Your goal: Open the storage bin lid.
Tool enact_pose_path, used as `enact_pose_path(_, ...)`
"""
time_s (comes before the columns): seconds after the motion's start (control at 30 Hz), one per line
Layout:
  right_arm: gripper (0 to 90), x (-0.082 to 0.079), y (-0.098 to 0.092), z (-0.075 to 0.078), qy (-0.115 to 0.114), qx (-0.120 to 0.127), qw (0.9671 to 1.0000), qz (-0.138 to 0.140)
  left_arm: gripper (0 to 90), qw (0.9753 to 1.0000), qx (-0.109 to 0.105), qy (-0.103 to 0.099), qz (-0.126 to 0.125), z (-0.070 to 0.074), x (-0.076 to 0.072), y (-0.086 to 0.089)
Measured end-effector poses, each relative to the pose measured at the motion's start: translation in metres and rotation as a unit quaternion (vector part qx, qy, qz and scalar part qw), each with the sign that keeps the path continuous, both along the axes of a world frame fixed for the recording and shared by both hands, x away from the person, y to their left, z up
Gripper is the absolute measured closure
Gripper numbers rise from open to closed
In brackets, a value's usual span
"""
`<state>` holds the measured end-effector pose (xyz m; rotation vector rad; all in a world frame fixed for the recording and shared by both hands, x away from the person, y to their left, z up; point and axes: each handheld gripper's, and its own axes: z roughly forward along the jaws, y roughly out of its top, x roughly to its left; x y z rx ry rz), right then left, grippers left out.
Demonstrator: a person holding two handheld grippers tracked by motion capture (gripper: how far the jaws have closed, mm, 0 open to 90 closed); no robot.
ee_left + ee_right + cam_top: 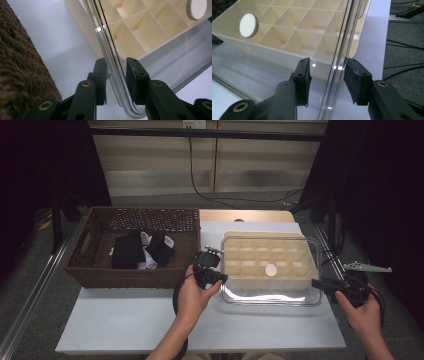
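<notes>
Holding white disc (270, 269): beige divided tray (235, 265).

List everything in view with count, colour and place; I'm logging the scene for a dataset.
clear lid: one, transparent, over the divided box, its edges between both tongs' jaws
divided box: one, cream, table centre-right
round disc: one, white, on the lid
wicker basket: one, brown, table left
cloths: black and white, in the basket
table: one, white
left tongs: black, open, lid's left edge
right tongs: black, open, lid's right edge

White table (125, 320), wicker basket (90, 270), clear lid (272, 296) w/ divider tray (235, 236)
</notes>
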<state>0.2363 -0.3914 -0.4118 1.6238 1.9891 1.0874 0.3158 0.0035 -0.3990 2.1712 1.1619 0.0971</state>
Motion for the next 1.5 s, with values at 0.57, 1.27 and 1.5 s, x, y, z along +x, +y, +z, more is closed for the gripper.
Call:
enact_pose_path(0.57, 60.0, -0.030, -0.002, -0.013, 0.004, 0.022, 0.9997, 0.012, 74.1, 0.9998, -0.016, 0.005, -0.014, -0.017, -0.029, 0.011)
enact_pose_path(1.27, 57.9, -0.038, -0.004, -0.036, 0.026, 0.027, 0.9991, 0.021, 69.3, 0.9993, -0.033, -0.014, -0.009, -0.024, -0.033, 0.015)
enact_pose_path(1.5, 55.7, -0.027, -0.010, -0.029, 0.009, 0.030, 0.9995, 0.005, 67.8, 0.9987, -0.043, -0.026, 0.001, -0.020, -0.025, 0.016)
